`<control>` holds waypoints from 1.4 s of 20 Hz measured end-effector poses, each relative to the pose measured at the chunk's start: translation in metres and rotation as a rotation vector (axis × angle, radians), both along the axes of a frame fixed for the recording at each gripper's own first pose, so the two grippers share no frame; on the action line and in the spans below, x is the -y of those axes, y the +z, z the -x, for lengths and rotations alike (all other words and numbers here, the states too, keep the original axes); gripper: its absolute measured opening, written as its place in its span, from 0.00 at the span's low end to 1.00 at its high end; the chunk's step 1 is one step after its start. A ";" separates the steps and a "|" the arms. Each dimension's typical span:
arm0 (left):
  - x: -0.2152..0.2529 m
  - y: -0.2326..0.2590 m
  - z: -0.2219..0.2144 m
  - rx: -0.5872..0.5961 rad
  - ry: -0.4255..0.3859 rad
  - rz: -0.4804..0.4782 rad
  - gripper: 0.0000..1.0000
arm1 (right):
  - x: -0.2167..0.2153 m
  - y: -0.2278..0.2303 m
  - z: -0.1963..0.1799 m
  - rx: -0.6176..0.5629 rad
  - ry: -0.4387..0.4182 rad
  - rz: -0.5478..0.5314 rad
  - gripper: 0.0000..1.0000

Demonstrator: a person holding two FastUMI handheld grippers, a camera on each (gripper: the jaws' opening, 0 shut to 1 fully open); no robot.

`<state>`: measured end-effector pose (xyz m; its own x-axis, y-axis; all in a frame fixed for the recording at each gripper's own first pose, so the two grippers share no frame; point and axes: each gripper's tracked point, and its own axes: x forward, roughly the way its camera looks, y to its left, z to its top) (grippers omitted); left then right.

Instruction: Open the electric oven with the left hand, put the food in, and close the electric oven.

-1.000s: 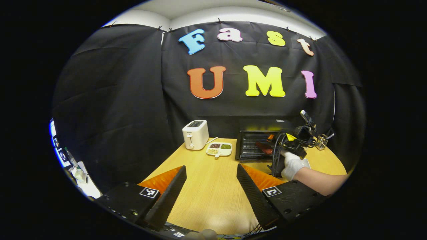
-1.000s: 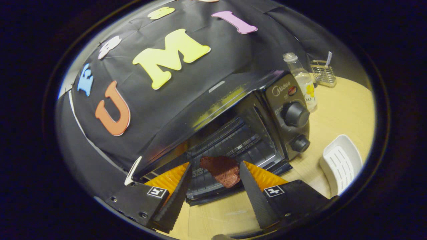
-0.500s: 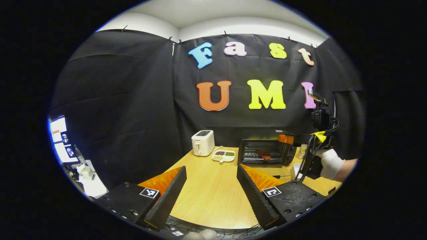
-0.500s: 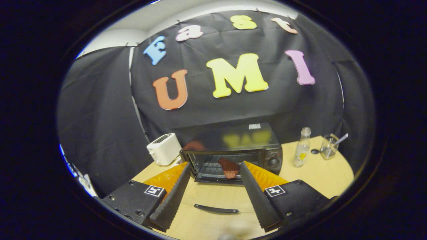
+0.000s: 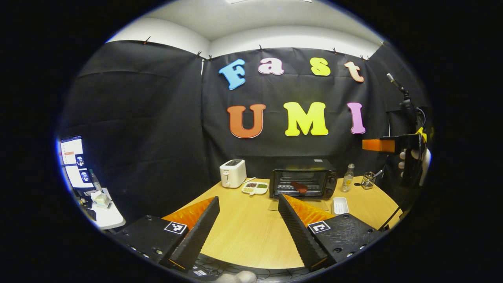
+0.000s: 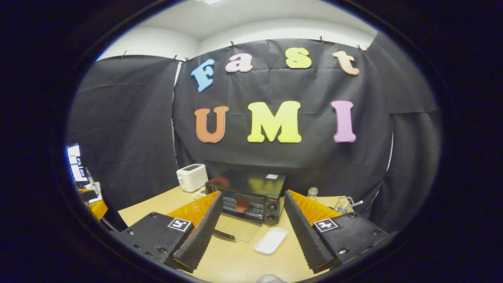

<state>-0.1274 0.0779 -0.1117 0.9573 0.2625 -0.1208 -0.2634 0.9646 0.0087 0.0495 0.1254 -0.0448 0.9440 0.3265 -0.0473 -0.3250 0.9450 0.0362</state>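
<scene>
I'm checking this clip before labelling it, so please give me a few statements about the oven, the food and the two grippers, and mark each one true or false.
1. The oven door is shut. False: it lies folded down, open.
2. The reddish food sits on the rack inside the oven. True.
3. The left gripper is shut on the door handle. False: it is open over the table, holding nothing.
4. The right gripper is open and empty. True.
5. A white tray lies in front of the oven. True.

Black electric oven standing upright at the far side of the tabletop, its glass door folded down flat toward the front. Reddish-brown food lies on the wire rack inside the open cavity.
</scene>
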 end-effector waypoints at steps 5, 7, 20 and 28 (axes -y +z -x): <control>0.067 -0.018 -0.049 -0.048 -0.018 0.025 0.96 | 0.067 -0.014 0.009 -0.029 0.040 0.012 0.97; 0.087 -0.022 -0.067 -0.058 -0.030 -0.002 0.97 | 0.087 -0.023 0.008 -0.053 0.054 0.007 0.99; 0.123 -0.173 -0.195 -0.308 -0.254 0.024 0.97 | 0.137 -0.027 -0.007 -0.132 -0.165 0.034 0.99; 0.119 -0.243 -0.241 -0.406 -0.351 0.061 0.97 | 0.124 -0.032 -0.004 -0.194 -0.328 0.033 0.99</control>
<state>0.1138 -0.0409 -0.3550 0.8593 -0.0837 -0.5046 0.0879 0.9960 -0.0156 0.0532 0.0010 -0.0766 0.9705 0.0037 -0.2411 0.0049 0.9994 0.0349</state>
